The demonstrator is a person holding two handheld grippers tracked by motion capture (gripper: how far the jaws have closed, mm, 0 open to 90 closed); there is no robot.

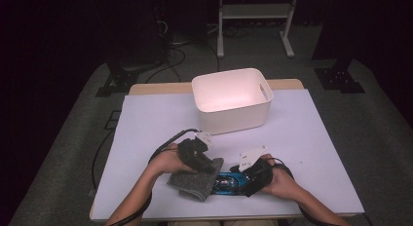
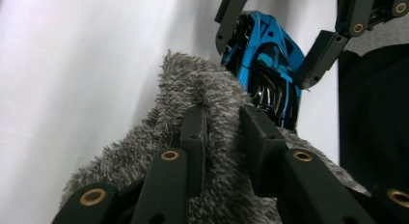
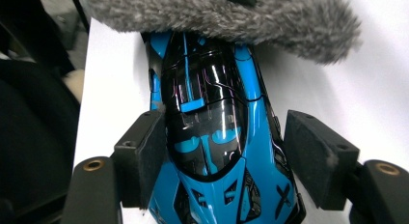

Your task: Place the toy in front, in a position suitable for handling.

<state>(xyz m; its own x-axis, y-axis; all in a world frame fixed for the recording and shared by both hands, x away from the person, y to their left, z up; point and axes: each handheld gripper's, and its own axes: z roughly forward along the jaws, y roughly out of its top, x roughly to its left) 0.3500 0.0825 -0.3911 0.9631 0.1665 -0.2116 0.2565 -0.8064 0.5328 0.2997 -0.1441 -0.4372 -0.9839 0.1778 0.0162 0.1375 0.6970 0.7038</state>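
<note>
Pinching one grey fuzzy cloth (image 2: pixel 212 103) in my left gripper (image 2: pixel 223 137), I straddle one blue toy car (image 3: pixel 212 137) with my right gripper's (image 3: pixel 226 156) unclenched jaws, near the table's (image 1: pixel 302 138) front edge.

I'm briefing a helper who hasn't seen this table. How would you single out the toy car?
Start at the white bin, then come to the table's near edge. The toy car lies there between the two grippers, glossy blue and black, one end under the fuzzy grey cloth.

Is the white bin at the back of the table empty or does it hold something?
Empty, as far as shown: the white bin stands upright and open-topped, and the high view shows only bare inner walls; its near inside wall is hidden.
</note>
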